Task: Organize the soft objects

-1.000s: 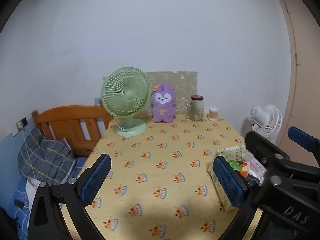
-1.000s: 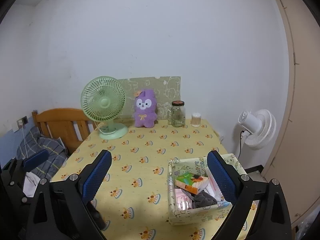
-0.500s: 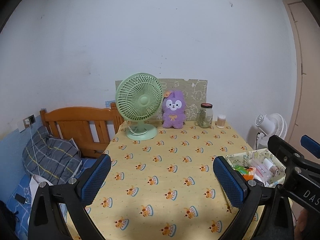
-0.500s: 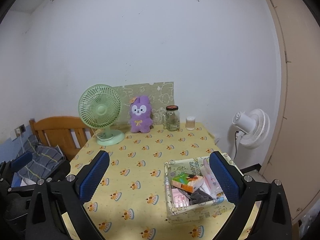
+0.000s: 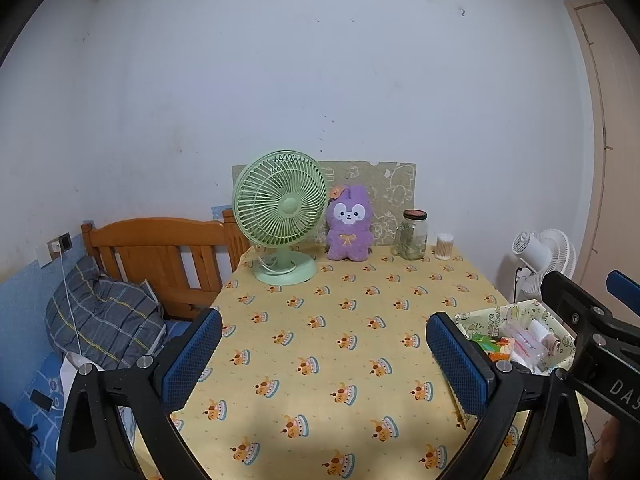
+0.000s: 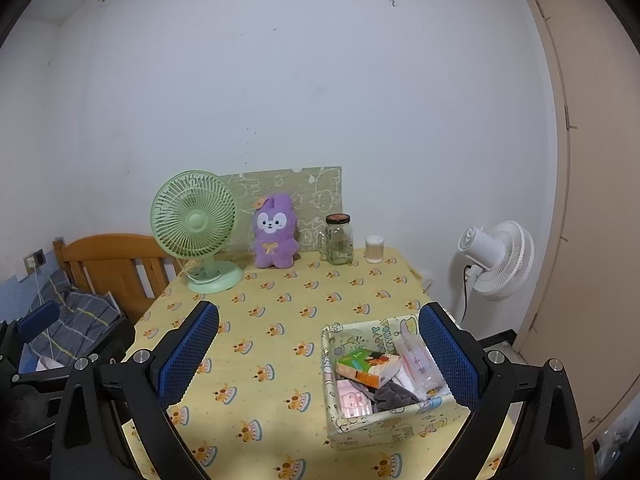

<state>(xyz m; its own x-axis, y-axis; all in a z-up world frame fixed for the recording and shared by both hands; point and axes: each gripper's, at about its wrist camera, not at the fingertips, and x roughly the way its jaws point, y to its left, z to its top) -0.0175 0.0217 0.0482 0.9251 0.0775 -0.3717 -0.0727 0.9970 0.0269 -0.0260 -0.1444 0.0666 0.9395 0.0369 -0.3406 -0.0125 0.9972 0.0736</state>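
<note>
Both hand-held grippers [image 5: 324, 356] [image 6: 318, 354] wide open, empty; box [image 6: 360, 426] interior clear only in right view.

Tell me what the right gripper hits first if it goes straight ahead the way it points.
Probably nothing nearby: the right gripper, open and empty, points over bare tablecloth, with the box off to its right. Farther on stands the purple plush toy; depth is unclear.

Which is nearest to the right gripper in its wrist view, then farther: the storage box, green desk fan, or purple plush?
From the right gripper:
1. Storage box, near right, beside its right finger.
2. Green desk fan, far left of the table.
3. Purple plush, at the back by the wall.
</note>
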